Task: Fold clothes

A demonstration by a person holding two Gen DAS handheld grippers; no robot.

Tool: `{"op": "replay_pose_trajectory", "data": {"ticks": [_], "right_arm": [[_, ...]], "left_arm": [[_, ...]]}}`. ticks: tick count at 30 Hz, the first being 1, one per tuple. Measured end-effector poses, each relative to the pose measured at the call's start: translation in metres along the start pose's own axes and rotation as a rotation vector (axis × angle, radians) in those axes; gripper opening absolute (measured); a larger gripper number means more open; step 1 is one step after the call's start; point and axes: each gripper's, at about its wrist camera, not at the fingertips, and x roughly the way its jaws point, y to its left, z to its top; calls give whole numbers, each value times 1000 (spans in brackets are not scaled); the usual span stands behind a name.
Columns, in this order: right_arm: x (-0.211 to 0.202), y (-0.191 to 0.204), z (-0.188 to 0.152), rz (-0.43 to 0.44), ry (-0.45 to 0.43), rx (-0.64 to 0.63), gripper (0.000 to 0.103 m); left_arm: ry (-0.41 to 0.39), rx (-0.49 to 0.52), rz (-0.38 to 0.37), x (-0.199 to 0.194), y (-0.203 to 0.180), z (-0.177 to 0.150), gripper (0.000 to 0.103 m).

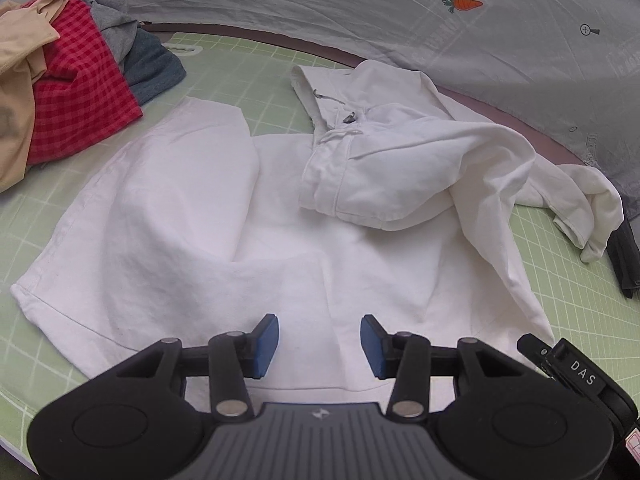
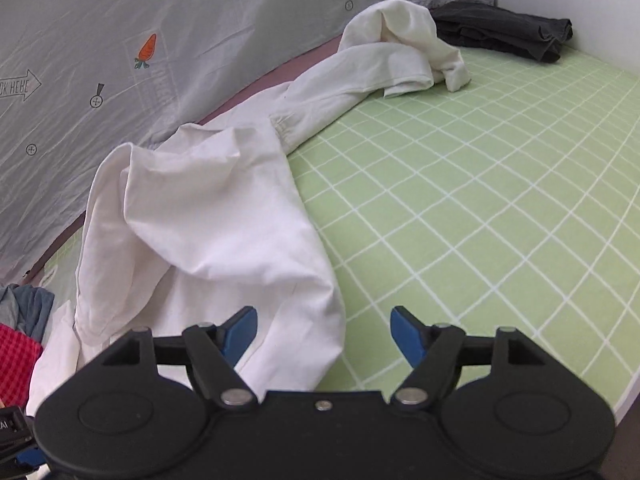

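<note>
Hovering over a white hoodie, both grippers spread and holding nothing.

In the left wrist view the left gripper (image 1: 319,346) sits at the bottom centre, blue pads apart, just above the hem of the white hoodie (image 1: 248,216), which lies spread across the middle of the green grid mat (image 1: 580,320) on the bench. The hood (image 1: 360,128) is folded down over the body, and one sleeve (image 1: 576,196) trails to the right edge, ending beside a dark garment (image 1: 624,260). A pile of clothes (image 1: 72,80), red check, beige and grey, fills the upper left. A grey printed sheet (image 1: 360,12) runs across the top. In the right wrist view the right gripper (image 2: 323,334) is wide open at the bottom, its left pad over the hoodie's edge, its right over bare mat. No containers in sight.
</note>
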Motion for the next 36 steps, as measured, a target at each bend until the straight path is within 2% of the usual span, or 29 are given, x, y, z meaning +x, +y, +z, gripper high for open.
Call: {"op": "replay_pose_trajectory", "data": {"ticks": [4, 5, 6, 7, 8, 9, 11, 12, 17, 23, 30, 32, 35, 36], "right_arm": [[11, 11, -22, 29, 51, 20, 73], [13, 14, -26, 36, 61, 21, 69], [15, 18, -30, 41, 68, 15, 61], [17, 22, -32, 42, 70, 2, 59], [18, 26, -35, 42, 76, -17, 51], [20, 30, -36, 39, 84, -41, 39], [22, 34, -36, 30, 86, -84, 29], [22, 35, -36, 21, 84, -111, 21], [22, 35, -28, -39, 47, -254, 5], [20, 21, 10, -114, -72, -382, 3], [35, -3, 75, -126, -160, -430, 3], [42, -14, 98, -116, -152, -399, 4], [53, -36, 120, -84, -96, -249, 21], [56, -43, 119, -75, -74, -192, 33]], "left_arm": [[3, 21, -15, -4, 11, -3, 47], [2, 27, -15, -5, 12, -4, 47], [0, 33, -15, -6, 13, -4, 47], [-1, 34, -16, -7, 15, -5, 47], [-2, 32, -17, -7, 16, -5, 47], [-2, 29, -18, -8, 17, -4, 47], [-3, 27, -19, -8, 18, -3, 47], [-4, 28, -19, -8, 18, -3, 47], [-15, 14, -21, -6, 17, 5, 47], [-32, -26, -26, 0, 8, 14, 47], [-50, -91, -8, 4, -20, 18, 47], [-43, -121, 0, 4, -23, 18, 47], [-52, -129, 4, 1, -29, 17, 47], [-49, -129, 8, 2, -31, 17, 47]]}}
